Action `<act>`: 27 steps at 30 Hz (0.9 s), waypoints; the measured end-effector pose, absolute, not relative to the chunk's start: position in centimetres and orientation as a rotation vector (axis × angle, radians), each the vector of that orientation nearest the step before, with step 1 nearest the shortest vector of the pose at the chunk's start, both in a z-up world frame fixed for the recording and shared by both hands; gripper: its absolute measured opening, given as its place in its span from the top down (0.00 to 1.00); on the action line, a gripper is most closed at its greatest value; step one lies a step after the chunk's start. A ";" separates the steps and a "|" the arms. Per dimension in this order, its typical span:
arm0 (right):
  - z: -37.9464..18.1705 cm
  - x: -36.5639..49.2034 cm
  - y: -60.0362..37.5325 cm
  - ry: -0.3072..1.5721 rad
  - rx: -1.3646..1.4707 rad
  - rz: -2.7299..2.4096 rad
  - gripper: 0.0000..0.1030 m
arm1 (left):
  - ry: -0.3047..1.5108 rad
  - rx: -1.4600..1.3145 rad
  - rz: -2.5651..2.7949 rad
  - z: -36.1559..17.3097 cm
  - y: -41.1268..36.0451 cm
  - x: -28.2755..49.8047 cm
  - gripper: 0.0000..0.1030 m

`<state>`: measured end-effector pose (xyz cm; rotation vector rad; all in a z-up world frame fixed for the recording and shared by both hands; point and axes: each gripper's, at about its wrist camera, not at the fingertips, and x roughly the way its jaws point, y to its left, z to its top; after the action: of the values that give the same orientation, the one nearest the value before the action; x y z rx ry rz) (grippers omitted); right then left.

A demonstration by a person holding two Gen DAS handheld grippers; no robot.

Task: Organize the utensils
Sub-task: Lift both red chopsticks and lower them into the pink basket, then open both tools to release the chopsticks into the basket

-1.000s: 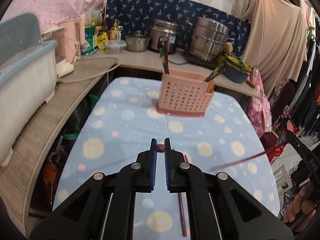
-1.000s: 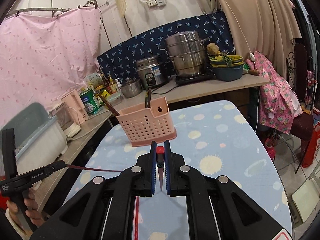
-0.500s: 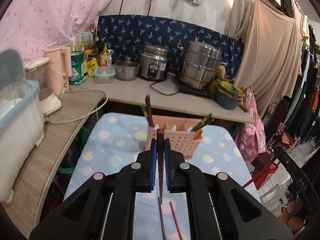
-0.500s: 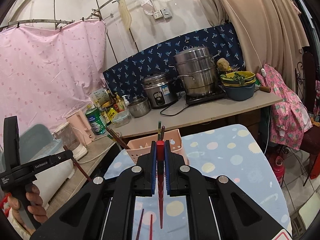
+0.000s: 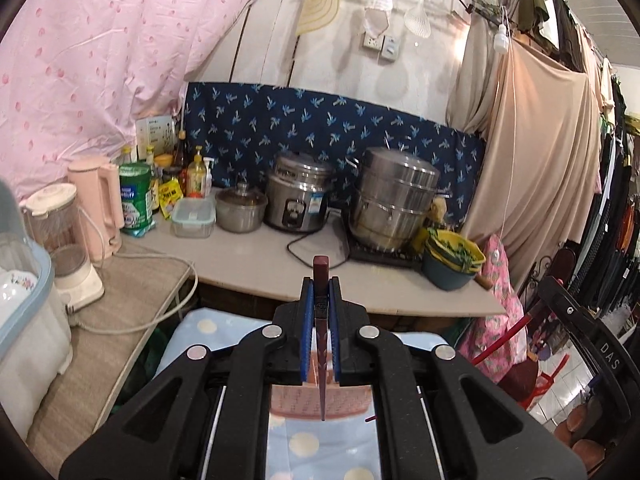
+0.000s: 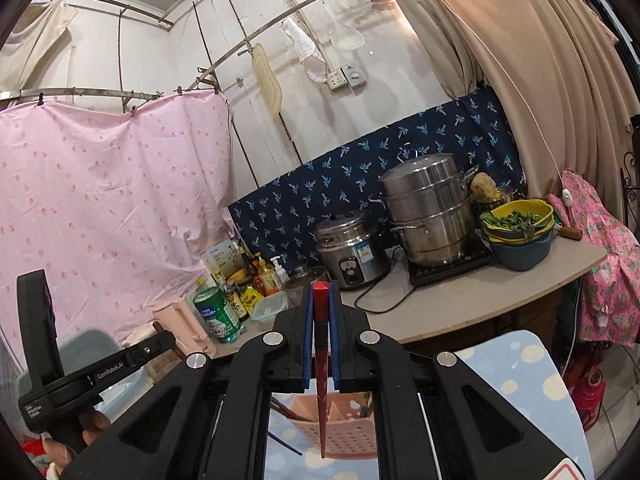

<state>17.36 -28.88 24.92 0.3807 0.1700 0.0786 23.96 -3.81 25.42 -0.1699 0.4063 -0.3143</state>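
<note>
My left gripper (image 5: 321, 286) is shut on a dark maroon chopstick (image 5: 321, 344) that hangs point down between its blue pads. Below it, mostly hidden by the gripper body, stands the pink perforated utensil basket (image 5: 304, 402) on the blue spotted tablecloth (image 5: 316, 448). My right gripper (image 6: 320, 290) is shut on a red chopstick (image 6: 321, 380), also point down, above the same pink basket (image 6: 344, 432), which holds a few dark utensils. The left gripper (image 6: 160, 342) shows at the left of the right wrist view, held by a hand (image 6: 60, 452).
Behind the table runs a counter (image 5: 256, 264) with a steel steamer pot (image 5: 394, 196), rice cooker (image 5: 298, 200), small pot, bottles, a pink kettle (image 5: 100, 204) and a blender. A bowl of greens (image 5: 454, 260) sits at the counter's right end. Clothes hang at the right.
Both grippers have risen from the table, each lifting its chopstick; the views tilted up, so the basket dropped from mid-frame to below the fingers.
</note>
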 end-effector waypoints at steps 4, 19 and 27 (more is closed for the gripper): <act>25.8 20.2 -28.4 0.149 0.367 0.082 0.93 | 0.374 -0.169 -0.291 25.9 -4.2 26.1 0.93; 21.2 27.7 -28.2 0.248 0.314 0.033 0.93 | 0.455 -0.147 -0.249 21.4 -5.7 32.3 0.93; 17.8 29.3 -28.1 0.318 0.304 0.024 0.93 | 0.499 -0.142 -0.248 19.2 -6.0 33.4 0.93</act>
<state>29.34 -28.06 17.85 0.3041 0.3181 0.0236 33.42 -6.02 19.17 -0.1423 0.4990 -0.2480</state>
